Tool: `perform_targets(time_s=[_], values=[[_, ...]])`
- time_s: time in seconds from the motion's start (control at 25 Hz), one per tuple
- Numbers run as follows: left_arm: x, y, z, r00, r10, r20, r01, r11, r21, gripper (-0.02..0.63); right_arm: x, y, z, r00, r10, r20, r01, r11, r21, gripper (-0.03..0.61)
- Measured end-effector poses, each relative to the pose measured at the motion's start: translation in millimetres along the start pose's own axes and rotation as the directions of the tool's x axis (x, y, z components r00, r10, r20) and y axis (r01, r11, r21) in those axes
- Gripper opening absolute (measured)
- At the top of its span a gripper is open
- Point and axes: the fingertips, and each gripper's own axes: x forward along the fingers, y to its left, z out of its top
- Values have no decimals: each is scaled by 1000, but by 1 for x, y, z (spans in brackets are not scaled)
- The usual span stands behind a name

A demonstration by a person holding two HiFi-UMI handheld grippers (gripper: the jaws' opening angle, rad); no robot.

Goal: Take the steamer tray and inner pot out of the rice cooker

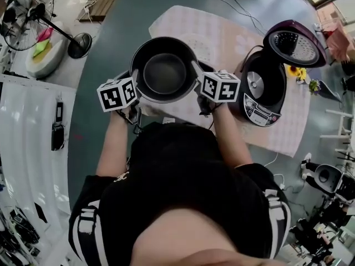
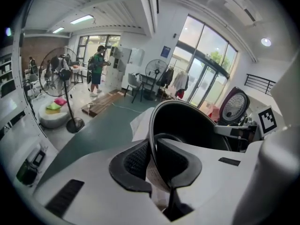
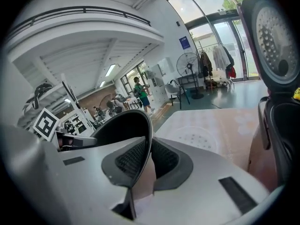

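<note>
The black inner pot (image 1: 165, 71) hangs in the air over the table, left of the rice cooker (image 1: 265, 90), and is held from both sides. My left gripper (image 1: 135, 90) is shut on the pot's left rim (image 2: 151, 139). My right gripper (image 1: 196, 73) is shut on the right rim (image 3: 147, 139). In each gripper view the thin pot wall stands pinched between the two black pads. The cooker's lid (image 1: 294, 43) stands open and its well is dark. A white perforated steamer tray (image 3: 201, 137) lies on the tablecloth beyond the pot, mostly hidden behind it in the head view.
A pale checked cloth (image 1: 183, 24) covers the table under the pot and cooker. Yellow flowers (image 1: 297, 71) sit right of the cooker. A standing fan (image 1: 33, 15) and a cushion stand on the floor at far left. People stand far back in the room (image 2: 97, 67).
</note>
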Motion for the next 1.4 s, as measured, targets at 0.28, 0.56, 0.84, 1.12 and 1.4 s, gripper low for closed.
perform_targets(time_s=[0.28,0.56,0.84,1.12,1.4], values=[[21,22,-29,997,4,-74,-6,1000,-24,41,24,-4,-41,996,-10,-89,14,999,48,43],[40,30,-51,992,-6,-126,1,999,-39,38,34,-15,-72,990,-34,-139,47,995,89,43],[61,33,-66,986,-22,-167,12,998,-64,37,40,-27,-84,979,-89,-181,103,993,65,44],[74,28,-69,984,-34,-175,25,998,-53,38,41,-41,-99,968,-116,-221,139,986,94,44],[77,28,-69,982,-33,-186,28,999,-31,38,43,-40,-102,967,-111,-231,129,990,63,51]])
